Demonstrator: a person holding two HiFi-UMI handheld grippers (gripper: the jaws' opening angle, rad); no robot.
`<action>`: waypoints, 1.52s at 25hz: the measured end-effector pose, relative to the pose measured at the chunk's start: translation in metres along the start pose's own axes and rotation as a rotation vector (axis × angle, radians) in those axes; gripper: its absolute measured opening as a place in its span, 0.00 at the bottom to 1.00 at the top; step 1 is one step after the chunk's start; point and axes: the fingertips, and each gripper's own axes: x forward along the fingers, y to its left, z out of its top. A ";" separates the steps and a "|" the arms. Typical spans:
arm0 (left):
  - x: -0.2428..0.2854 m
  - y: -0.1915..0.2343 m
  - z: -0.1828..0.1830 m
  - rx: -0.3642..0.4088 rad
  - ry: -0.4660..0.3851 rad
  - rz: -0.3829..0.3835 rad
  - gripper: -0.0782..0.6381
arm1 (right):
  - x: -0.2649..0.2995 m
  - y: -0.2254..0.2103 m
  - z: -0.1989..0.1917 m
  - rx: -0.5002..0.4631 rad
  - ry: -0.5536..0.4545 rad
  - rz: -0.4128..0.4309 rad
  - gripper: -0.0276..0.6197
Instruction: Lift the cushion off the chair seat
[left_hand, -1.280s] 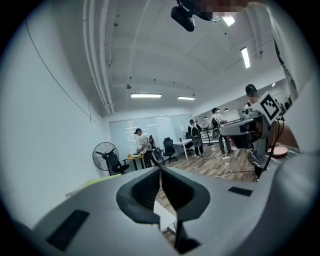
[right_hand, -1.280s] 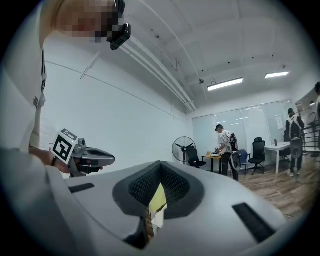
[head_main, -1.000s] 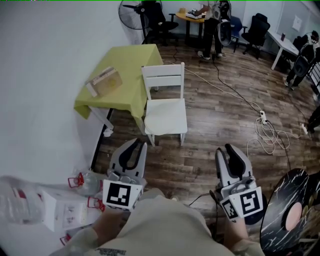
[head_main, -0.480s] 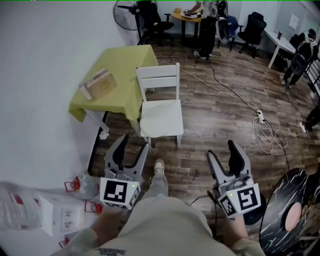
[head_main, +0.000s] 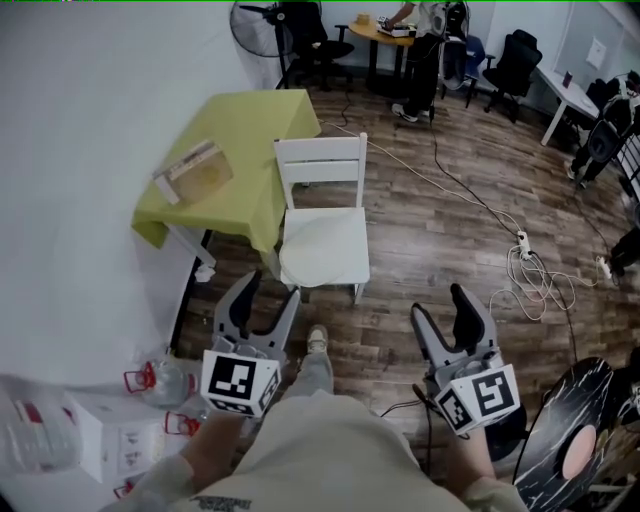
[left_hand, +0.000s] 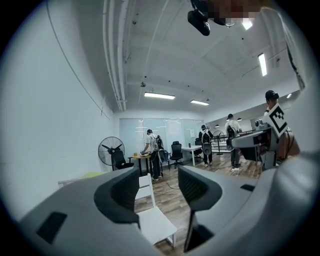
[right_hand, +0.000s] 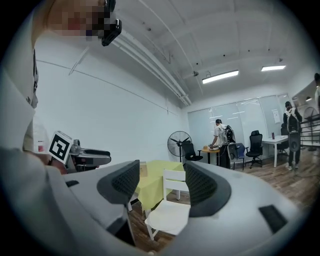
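A white wooden chair (head_main: 320, 160) stands on the wood floor beside the green table, with a flat white cushion (head_main: 325, 245) lying on its seat. My left gripper (head_main: 265, 302) is open and empty, short of the chair's front left corner and apart from it. My right gripper (head_main: 442, 310) is also open and empty, further right over the floor. In the left gripper view the cushion (left_hand: 155, 225) shows between and beyond the left gripper's (left_hand: 157, 187) jaws. In the right gripper view the cushion (right_hand: 170, 217) likewise lies ahead of the right gripper (right_hand: 162, 185).
A table with a yellow-green cloth (head_main: 235, 140) carries a cardboard box (head_main: 195, 170) left of the chair. Water bottles and a carton (head_main: 150, 385) sit at the lower left. Cables and a power strip (head_main: 522, 243) cross the floor on the right. My shoe (head_main: 317, 338) is below the chair.
Both grippers' jaws went from shut to open. Both hands moved forward and a little down, and a foot stepped forward toward the chair.
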 end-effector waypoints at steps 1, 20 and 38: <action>0.007 0.006 -0.002 -0.003 0.008 -0.002 0.44 | 0.009 -0.001 0.000 -0.001 0.006 0.005 0.48; 0.189 0.140 -0.039 -0.131 0.172 -0.042 0.46 | 0.237 -0.061 -0.029 0.051 0.217 -0.004 0.48; 0.282 0.230 -0.162 -0.283 0.399 -0.032 0.46 | 0.418 -0.095 -0.155 0.133 0.497 0.027 0.50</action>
